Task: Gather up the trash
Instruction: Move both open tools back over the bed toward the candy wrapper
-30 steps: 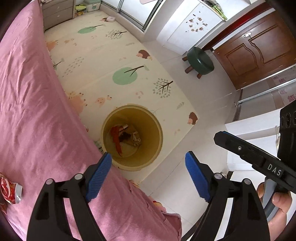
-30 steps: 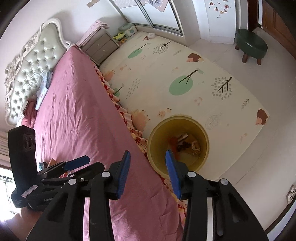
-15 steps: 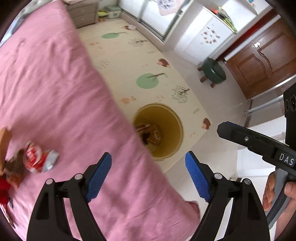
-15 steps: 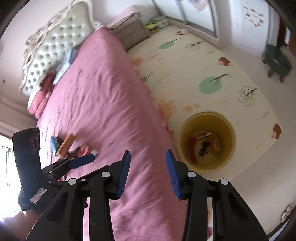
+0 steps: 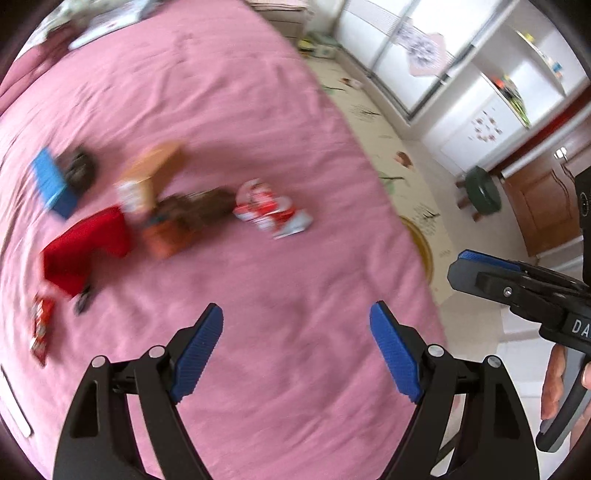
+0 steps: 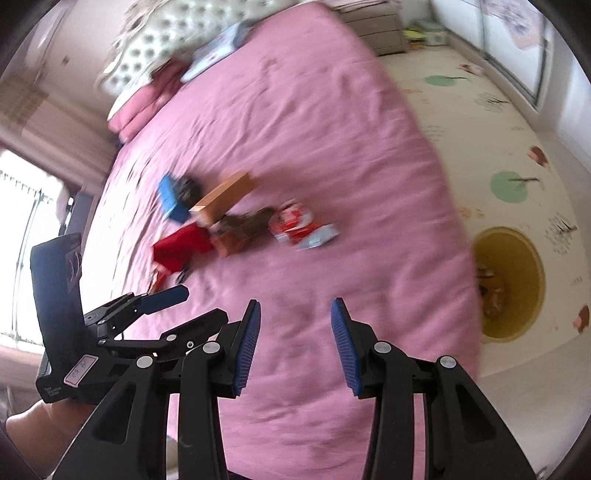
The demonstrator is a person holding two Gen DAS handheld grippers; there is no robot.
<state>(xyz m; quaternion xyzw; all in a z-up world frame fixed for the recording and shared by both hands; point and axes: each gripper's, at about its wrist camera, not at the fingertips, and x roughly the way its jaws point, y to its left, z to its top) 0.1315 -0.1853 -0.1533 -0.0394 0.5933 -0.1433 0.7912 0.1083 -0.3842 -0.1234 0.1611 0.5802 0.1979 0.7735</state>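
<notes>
We hold left tongs [image 5: 296, 332] and right tongs [image 6: 294, 332] apart, empty, over the bed [image 5: 258, 110]. Trash pile [image 5: 177, 218] mid-bed, blurred, probably wrappers. Yellow bin [image 6: 517, 280] on floor beside bed edge.

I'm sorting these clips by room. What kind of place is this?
Most likely a home bedroom: a bed with a pink cover, a tufted headboard and a nightstand beside it. A cartoon play mat on the floor hints at a child's room.
</notes>
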